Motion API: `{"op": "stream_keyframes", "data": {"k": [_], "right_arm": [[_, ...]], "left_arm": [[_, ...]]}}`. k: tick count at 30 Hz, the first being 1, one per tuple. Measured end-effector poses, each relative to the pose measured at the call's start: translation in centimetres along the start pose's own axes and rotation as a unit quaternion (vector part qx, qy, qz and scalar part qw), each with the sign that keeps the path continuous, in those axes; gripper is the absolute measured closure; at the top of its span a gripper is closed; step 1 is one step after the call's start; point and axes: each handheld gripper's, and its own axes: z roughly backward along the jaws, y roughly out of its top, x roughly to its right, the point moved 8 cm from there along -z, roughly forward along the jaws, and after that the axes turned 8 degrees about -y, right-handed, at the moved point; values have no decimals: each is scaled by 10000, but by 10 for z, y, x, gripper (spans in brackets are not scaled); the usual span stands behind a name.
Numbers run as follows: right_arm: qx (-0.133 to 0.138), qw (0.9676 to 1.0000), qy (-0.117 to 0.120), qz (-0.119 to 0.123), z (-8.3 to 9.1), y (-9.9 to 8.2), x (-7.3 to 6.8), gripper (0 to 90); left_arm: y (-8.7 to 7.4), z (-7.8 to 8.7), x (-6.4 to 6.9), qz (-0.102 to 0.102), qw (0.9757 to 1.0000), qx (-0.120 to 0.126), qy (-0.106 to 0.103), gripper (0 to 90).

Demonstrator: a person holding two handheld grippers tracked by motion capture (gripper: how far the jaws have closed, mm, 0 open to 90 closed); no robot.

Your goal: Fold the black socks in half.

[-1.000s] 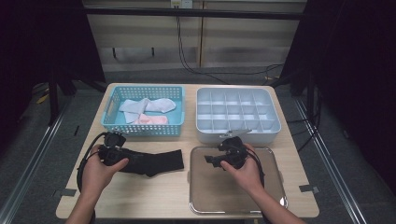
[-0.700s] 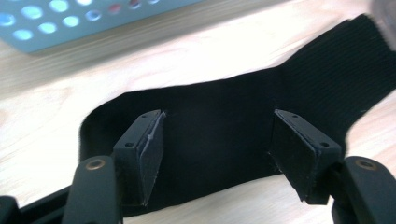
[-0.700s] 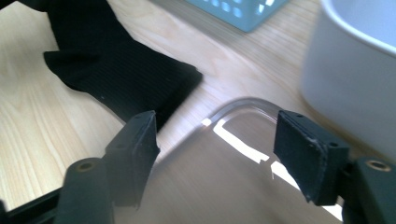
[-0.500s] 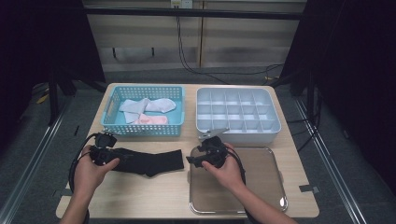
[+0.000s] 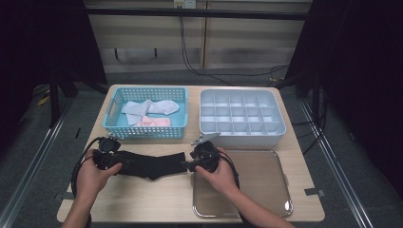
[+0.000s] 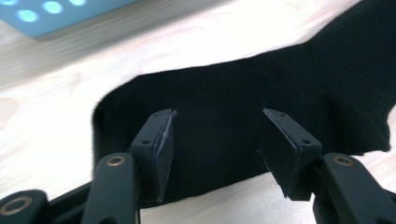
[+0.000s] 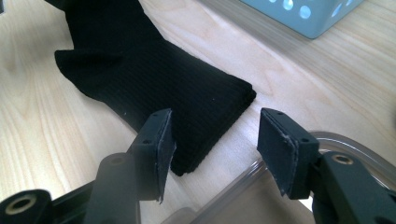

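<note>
Risk: a one-sided pinch drags the sock askew.
Our left tongs and right tongs, both unclenched and just narrowing, straddle its two ends on the table; closing unevenly bunches it.

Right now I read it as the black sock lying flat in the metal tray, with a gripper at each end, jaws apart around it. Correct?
Not quite. The black sock lies on the wooden table, left of the metal tray, as the high view shows. The rest holds: the left gripper and the right gripper sit at its two ends, jaws apart and just closing, pads not yet pressing the fabric.
</note>
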Motion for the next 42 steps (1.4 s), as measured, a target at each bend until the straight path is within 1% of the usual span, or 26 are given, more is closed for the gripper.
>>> {"op": "stream_keyframes", "data": {"k": [1, 3, 5, 6, 10, 11, 14, 15, 16, 19, 20, 21, 26, 27, 30, 31, 33, 34, 35, 36, 37, 38, 39, 40, 41, 42], "right_arm": [[12, 10000, 1, 11, 0, 0, 0, 450], [14, 10000, 21, 23, 0, 0, -1, 450], [16, 10000, 16, 55, 0, -1, -1, 450], [16, 10000, 16, 55, 0, -1, -1, 450], [-15, 9999, 50, 112, -1, -2, -4, 445], [-18, 9999, 34, 97, -1, -2, -4, 449], [-5, 9999, 66, 93, -1, -2, -4, 452], [-7, 9999, 58, 115, -1, -3, -3, 461], [-7, 9999, 58, 115, -1, -3, -3, 461], [-22, 9999, 47, 118, -1, -4, -3, 480], [-27, 9999, 74, 125, -2, -4, -4, 486], [-54, 9998, 102, 157, -2, -5, -5, 521], [-70, 9998, 113, 164, -3, -6, -6, 537], [-41, 9998, 111, 140, -2, -6, -5, 543], [-33, 9998, 111, 134, -2, -7, -4, 545], [-50, 9999, 82, 118, -1, -8, -3, 554], [-70, 9999, 91, 128, -1, -9, -3, 579], [-70, 9999, 91, 128, -1, -9, -3, 579], [-80, 9998, 97, 146, -1, -8, -5, 632], [-55, 9998, 119, 169, -1, -8, -6, 664], [-53, 9997, 98, 211, -1, -7, -7, 691], [-56, 9996, 127, 228, 0, -7, -9, 722], [-56, 9996, 127, 228, 0, -7, -9, 722], [-79, 9996, 128, 228, 0, -6, -10, 753], [-59, 9995, 192, 253, -1, -4, -12, 829], [-113, 9994, 183, 259, -1, -4, -12, 851]], "left_arm": [[0, 2, -4, 33, 10000, 48, 58, 448], [0, 3, -7, 23, 10000, 20, 67, 448], [2, 6, -14, 34, 9998, 50, 184, 430], [2, 6, -14, 34, 9998, 50, 184, 424], [1, 10, -28, 255, 9991, 167, 278, 421], [-1, 10, -32, 273, 9991, 123, 291, 422], [-8, 8, -41, 470, 9984, 64, 303, 430], [-12, 5, -47, 617, 9978, 16, 261, 432], [-12, 5, -47, 617, 9978, 16, 261, 432], [-16, 1, -49, 788, 9966, -13, 221, 433], [-16, 0, -50, 797, 9966, -6, 219, 435], [-17, -1, -50, 802, 9965, -86, 214, 443], [-21, -7, -52, 802, 9962, -182, 274, 487], [-21, -7, -51, 692, 9967, -276, 334, 501], [-21, -8, -50, 653, 9964, -322, 431, 504], [-20, -9, -48, 689, 9961, -334, 438, 531], [-20, -9, -47, 653, 9962, -377, 431, 583], [-19, -9, -46, 665, 9961, -417, 409, 583], [-19, -9, -44, 704, 9959, -433, 376, 675], [-18, -10, -42, 741, 9958, -426, 329, 723], [-17, -10, -40, 715, 9956, -510, 312, 745], [-17, -10, -40, 611, 9960, -561, 332, 751], [-17, -10, -40, 611, 9960, -561, 332, 761], [-17, -10, -39, 593, 9959, -578, 359, 761], [-16, -10, -39, 568, 9960, -587, 367, 769], [-15, -8, -38, 554, 9963, -565, 343, 771]]}}
